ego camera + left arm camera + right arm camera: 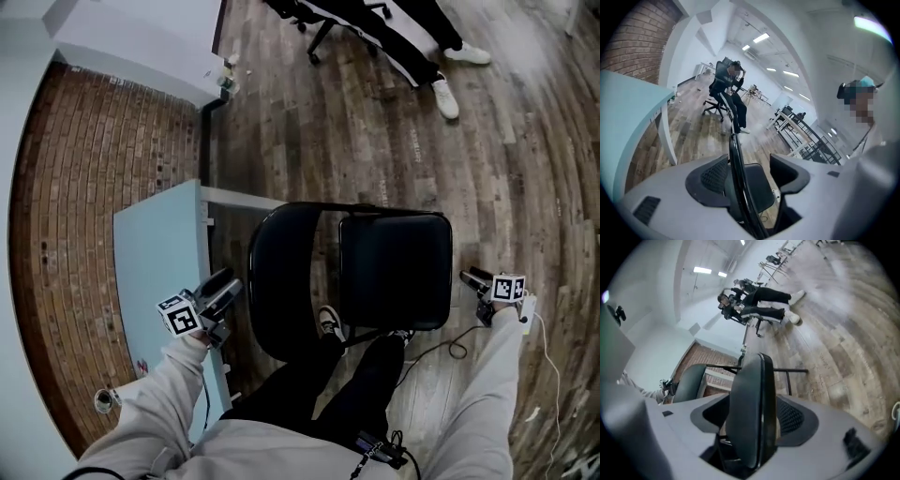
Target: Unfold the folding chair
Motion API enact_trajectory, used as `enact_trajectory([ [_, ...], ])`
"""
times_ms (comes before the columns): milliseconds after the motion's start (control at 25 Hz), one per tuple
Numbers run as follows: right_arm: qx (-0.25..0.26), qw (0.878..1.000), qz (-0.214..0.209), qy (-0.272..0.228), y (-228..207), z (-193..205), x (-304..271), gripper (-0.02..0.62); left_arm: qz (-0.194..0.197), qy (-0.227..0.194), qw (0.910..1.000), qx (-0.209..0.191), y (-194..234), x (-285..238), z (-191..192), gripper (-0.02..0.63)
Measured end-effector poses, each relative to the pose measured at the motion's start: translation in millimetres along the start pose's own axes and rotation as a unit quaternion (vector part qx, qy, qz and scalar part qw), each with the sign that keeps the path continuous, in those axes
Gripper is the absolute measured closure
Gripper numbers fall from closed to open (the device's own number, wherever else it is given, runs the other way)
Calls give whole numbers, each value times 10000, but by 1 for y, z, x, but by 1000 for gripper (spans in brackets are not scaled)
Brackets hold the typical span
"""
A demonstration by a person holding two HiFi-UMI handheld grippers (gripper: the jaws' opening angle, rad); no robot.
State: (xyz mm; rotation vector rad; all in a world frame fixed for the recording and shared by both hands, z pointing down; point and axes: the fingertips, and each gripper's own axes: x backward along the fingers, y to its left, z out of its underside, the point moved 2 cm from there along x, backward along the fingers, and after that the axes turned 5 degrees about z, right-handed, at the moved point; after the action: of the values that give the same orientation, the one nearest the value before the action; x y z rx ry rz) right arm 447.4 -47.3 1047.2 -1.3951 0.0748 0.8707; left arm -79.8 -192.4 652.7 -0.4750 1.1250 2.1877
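Now the black folding chair (394,272) stands open, left tool (228,289) and right tool (472,278) both wide.

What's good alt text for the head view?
Seen from above, a black folding chair stands open on a wood floor in front of the person's legs, backrest left, seat right. The left gripper is beside the backrest and the right gripper beside the seat, both with jaws open; a pale blue table stands at left.
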Motion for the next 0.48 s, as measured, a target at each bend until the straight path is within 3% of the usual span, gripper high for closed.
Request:
enact_trajectory([
  [40, 155, 9997, 47, -202, 20, -16, 10, 302, 42, -59, 10000, 14, -2, 3, -4, 340],
  [120, 575, 9963, 265, -587, 64, -54, 36, 301, 241, -139, 9996, 21, -11, 2, -16, 253],
  [280, 1457, 9776, 597, -1395, 193, -110, 88, 302, 692, -549, 9958, -254, -36, 29, -55, 247],
  [400, 2077, 9492, 758, -2241, 336, -132, 130, 302, 863, -712, 9908, -763, -67, 74, -88, 247],
  [480, 2783, 9171, 1010, -2668, 437, -158, 167, 302, 982, -783, 9821, -1401, -96, 83, -113, 247],
])
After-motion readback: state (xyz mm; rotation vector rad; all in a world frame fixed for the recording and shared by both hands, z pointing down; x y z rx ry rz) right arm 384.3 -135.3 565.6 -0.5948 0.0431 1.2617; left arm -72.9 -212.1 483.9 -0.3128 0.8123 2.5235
